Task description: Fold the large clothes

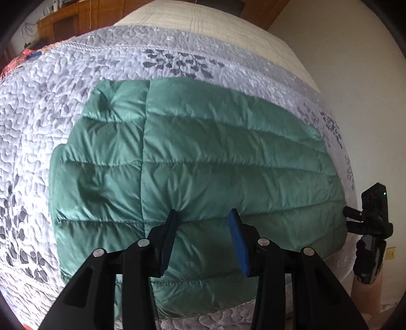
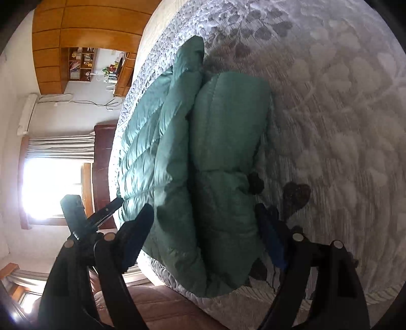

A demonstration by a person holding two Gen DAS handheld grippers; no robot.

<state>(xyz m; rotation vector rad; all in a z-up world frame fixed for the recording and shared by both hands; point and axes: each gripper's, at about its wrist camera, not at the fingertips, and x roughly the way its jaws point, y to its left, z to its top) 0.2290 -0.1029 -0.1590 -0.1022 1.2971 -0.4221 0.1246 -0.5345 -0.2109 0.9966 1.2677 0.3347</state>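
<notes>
Green puffer jacket (image 1: 198, 157) lies on the bed w/ the grey leaf-print quilt (image 1: 45, 106), near the bed's edge, already folded into a compact block; in the right wrist view we see two padded layers side by side w/ a seam between them.

Left gripper (image 1: 203, 236) points down at the jacket's near edge. Its fingers (image 1: 237, 243) stand partly spread, fabric bulging up between them. We can't tell if the pads actually press the cloth or just straddle it.

Right gripper (image 2: 208, 233) has its fingers wide apart over the jacket's end, nothing pinched; the blue pad sits beside the fold, over the quilt.

We judge the task far along: side folds look done, and we're either releasing after a fold or setting up for the last one. Next move, as we see it: take the near edge w/ both grippers, lift and carry it over to halve the block. Puffy slick fabric will likely spring back, so grab deep and press the fold down.

Beyond the bed: wooden cabinets (image 2: 83, 22), bright window (image 2: 48, 185) w/ curtains.
</notes>
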